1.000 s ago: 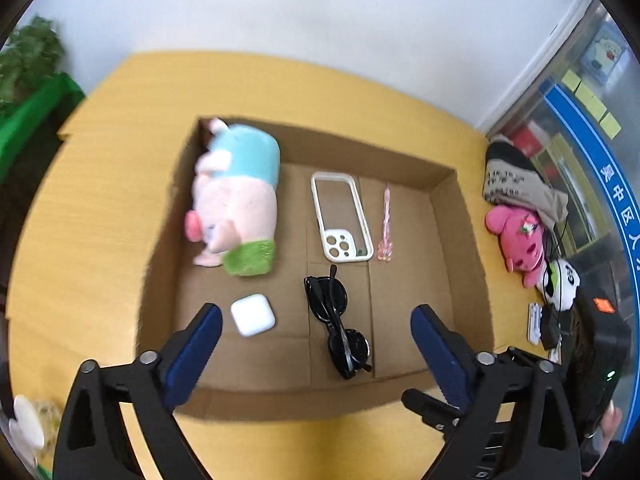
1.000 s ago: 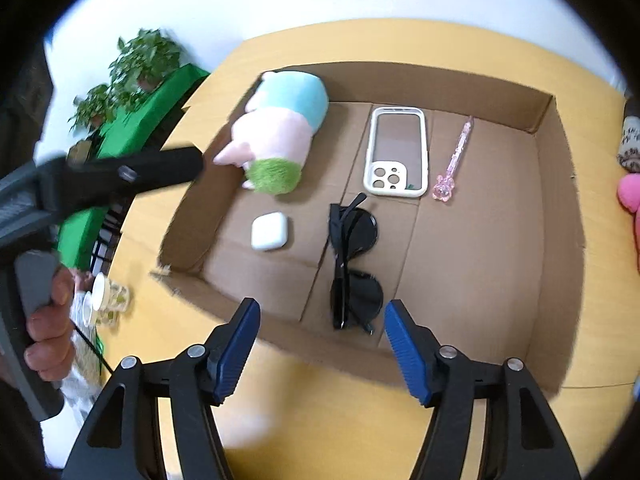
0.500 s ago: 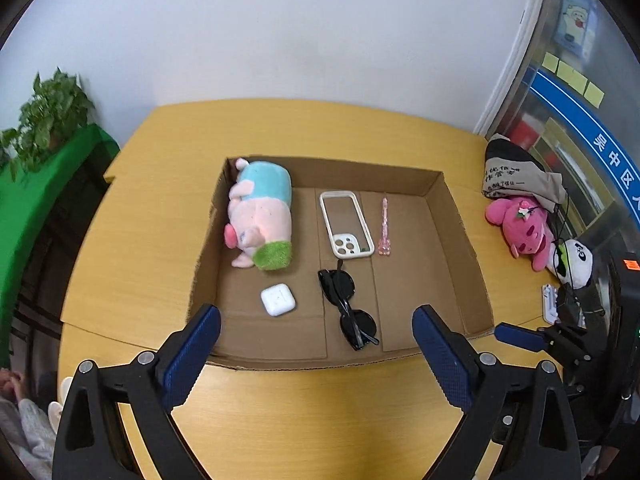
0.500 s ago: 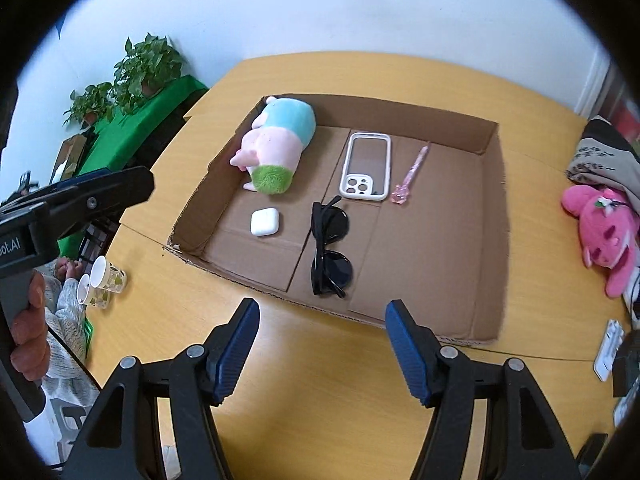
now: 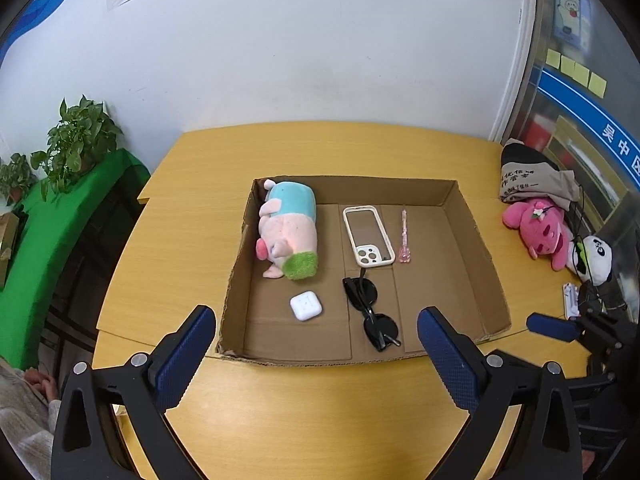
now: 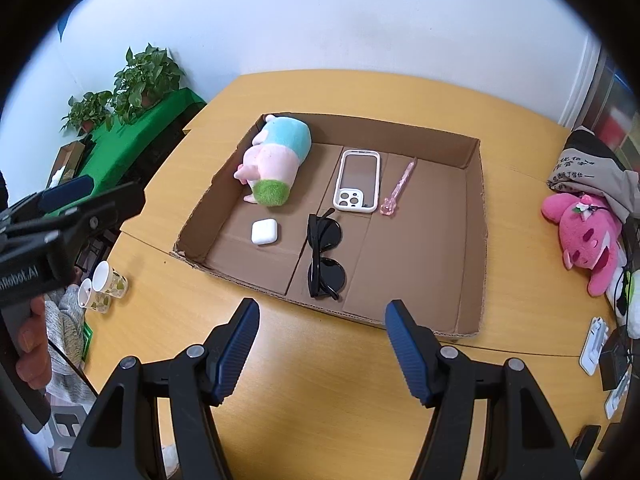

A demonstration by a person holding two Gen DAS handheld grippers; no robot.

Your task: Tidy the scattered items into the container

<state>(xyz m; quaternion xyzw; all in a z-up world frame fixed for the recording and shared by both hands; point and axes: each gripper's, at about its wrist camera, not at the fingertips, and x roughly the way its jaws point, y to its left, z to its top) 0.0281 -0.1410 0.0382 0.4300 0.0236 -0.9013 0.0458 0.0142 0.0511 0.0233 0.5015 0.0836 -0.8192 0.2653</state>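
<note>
Left wrist view, left to right. Potted plants [image 5: 76, 140] on a green-draped stand fill the left edge. The left hand-held gripper [image 5: 316, 346] occupies the bottom of the frame, released — its blue-padded fingers [image 5: 182, 356] stand wide apart and carry nothing, over bare table [image 5: 320, 412] just in front of the box's near wall. The shallow cardboard box [image 5: 476, 248] sits at frame centre. Inside it, from the left wall rightward: a plush pig [image 5: 290, 230] lying on its side; a white earbud case [image 5: 305, 307] below it, nearer the front wall; a white phone case [image 5: 368, 236] with black sunglasses [image 5: 370, 314] below it; and a pink pen [image 5: 404, 237] just right of the phone case. The right third of the box floor is bare cardboard. At the right edge of the frame, on the table outside the box, lie a grey bag [image 5: 536, 178], a pink plush toy [image 5: 538, 230] and a panda plush [image 5: 596, 258].

Right wrist view. Paper cups [image 6: 102, 286] stand on the table at lower left. The right hand-held gripper [image 6: 322, 346] at bottom centre is likewise released and empty — in front of the box's near wall.
</note>
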